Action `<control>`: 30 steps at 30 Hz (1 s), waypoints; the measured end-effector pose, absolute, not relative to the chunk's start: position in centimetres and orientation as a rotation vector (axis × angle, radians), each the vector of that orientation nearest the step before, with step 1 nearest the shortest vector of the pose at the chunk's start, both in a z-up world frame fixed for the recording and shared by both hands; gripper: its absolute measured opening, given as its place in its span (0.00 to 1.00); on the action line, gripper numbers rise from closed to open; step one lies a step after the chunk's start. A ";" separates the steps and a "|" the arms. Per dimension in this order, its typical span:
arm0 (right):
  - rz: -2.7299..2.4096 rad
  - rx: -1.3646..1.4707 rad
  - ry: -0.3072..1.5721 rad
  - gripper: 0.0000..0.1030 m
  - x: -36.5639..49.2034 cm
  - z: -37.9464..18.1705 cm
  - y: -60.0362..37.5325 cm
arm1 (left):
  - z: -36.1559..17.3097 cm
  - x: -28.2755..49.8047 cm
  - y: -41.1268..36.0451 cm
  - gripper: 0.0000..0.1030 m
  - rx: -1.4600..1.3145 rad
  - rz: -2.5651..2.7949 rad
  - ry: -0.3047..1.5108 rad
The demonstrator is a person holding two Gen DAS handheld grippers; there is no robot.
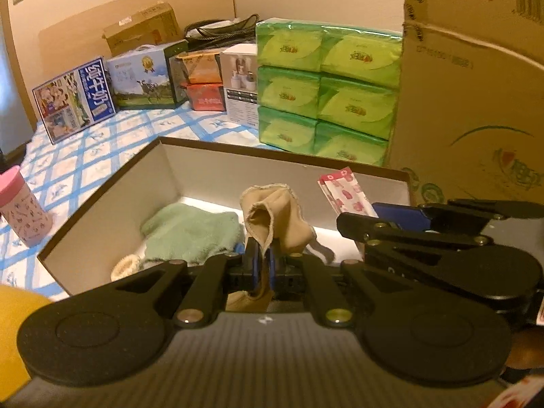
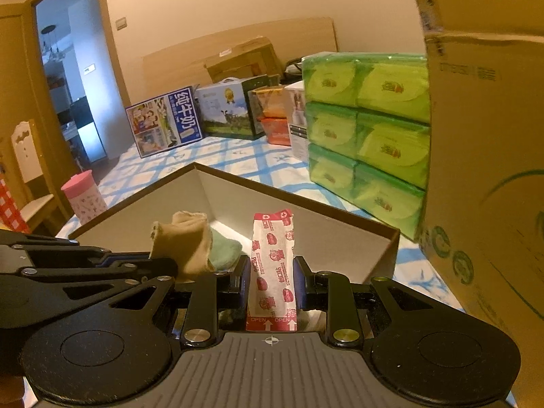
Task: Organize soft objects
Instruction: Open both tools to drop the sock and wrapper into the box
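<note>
your left gripper (image 1: 261,261) has its jaws pinched tight on the beige cloth (image 1: 272,217), over the open box (image 1: 102,217). inside lies a green towel (image 1: 190,231). your right gripper (image 2: 270,282) clamps a red-and-white packet (image 2: 273,268) upright above the same box on the bed (image 1: 102,142).

A home bedroom: a bed with a blue-checked sheet (image 1: 102,142) and wooden headboard (image 1: 136,17) at 11 o'clock, piled with milk cartons (image 1: 74,98) and tissue packs (image 1: 326,91) at 1 o'clock; an open doorway (image 2: 68,78) at 10 o'clock.
</note>
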State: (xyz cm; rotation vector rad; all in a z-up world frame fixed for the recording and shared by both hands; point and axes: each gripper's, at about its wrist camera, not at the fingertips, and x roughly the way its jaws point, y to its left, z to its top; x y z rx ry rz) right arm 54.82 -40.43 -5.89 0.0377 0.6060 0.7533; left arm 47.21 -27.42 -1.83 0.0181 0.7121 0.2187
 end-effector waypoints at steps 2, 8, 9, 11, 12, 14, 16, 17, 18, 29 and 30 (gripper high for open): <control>0.763 0.037 0.606 0.26 55.5 -6.1 -40.1 | -2.1 47.6 -27.1 0.09 0.016 0.234 0.718; 0.734 -0.007 0.629 0.47 56.5 -7.0 -39.4 | -2.7 47.9 -26.7 0.27 0.016 0.274 0.697; 0.729 -0.016 0.625 0.48 56.5 -7.0 -39.5 | -2.7 47.9 -26.7 0.33 0.014 0.274 0.694; 0.724 -0.005 0.629 0.49 56.7 -7.2 -40.1 | -2.7 47.9 -26.6 0.36 0.002 0.267 0.691; 0.723 0.003 0.623 0.49 56.7 -7.2 -40.5 | -2.6 47.9 -26.7 0.36 0.002 0.263 0.691; 0.729 0.004 0.618 0.49 56.6 -7.1 -40.9 | -2.6 47.9 -26.7 0.36 0.004 0.259 0.692; 0.728 -0.004 0.613 0.49 56.4 -6.9 -40.9 | -2.5 47.9 -26.8 0.36 0.002 0.257 0.693; 0.728 -0.005 0.610 0.49 56.3 -6.8 -41.0 | -2.5 47.9 -26.8 0.36 0.001 0.255 0.694; 0.728 -0.004 0.609 0.49 56.3 -6.8 -41.1 | -2.5 47.9 -26.8 0.36 0.001 0.253 0.696; 0.717 0.015 0.565 0.49 54.4 -5.4 -42.5 | -1.4 46.8 -27.9 0.36 0.019 0.217 0.693; 0.711 0.015 0.562 0.49 54.2 -5.2 -42.7 | -1.2 46.6 -28.1 0.36 0.023 0.209 0.690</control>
